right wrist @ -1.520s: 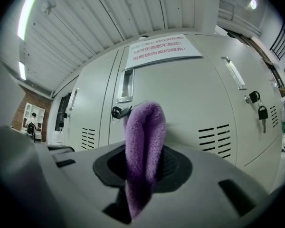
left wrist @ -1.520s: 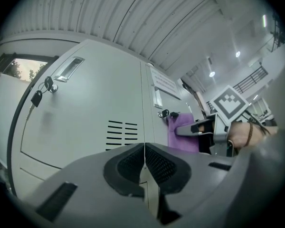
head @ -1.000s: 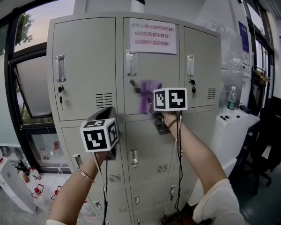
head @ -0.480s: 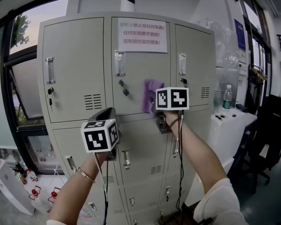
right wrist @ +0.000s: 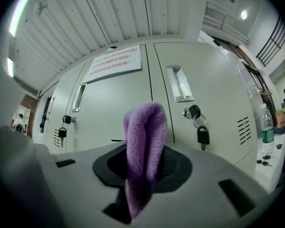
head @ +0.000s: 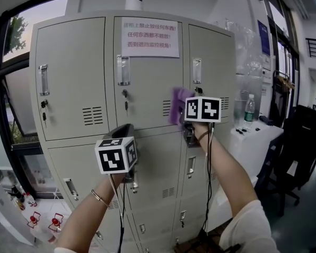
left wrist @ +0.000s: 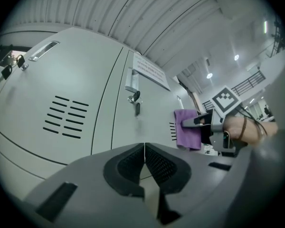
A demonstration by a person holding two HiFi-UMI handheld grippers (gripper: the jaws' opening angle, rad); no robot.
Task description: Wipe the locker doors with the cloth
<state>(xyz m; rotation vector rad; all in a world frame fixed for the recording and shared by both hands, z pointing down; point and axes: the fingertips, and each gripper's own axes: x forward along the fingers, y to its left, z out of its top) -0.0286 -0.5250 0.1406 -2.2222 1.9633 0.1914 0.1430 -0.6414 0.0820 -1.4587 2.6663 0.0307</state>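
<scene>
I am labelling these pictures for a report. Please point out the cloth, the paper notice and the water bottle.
cloth (right wrist: 145, 141): right gripper view, middle of the purple fold.
notice (head: 150, 37): head view, centre of the sheet.
bottle (head: 248, 113): head view, its clear body.

We see cloth (right wrist: 145, 141) purple, plain, fluffy surface. Locker doors (head: 68, 78) pale grey, plain, only dark vent slits as pattern. Notice (head: 150, 37) on middle door white with red print. We note left gripper (left wrist: 144, 161) and right gripper (right wrist: 143, 167) have grey bodies and black pads; cubes white with black square markers. Key fob (right wrist: 203, 135) black. Bottle (head: 248, 108) clear with green label. Chair (head: 303, 141) black. Window frame (head: 0, 115) black. Sleeve (head: 247, 228) off-white.
</scene>
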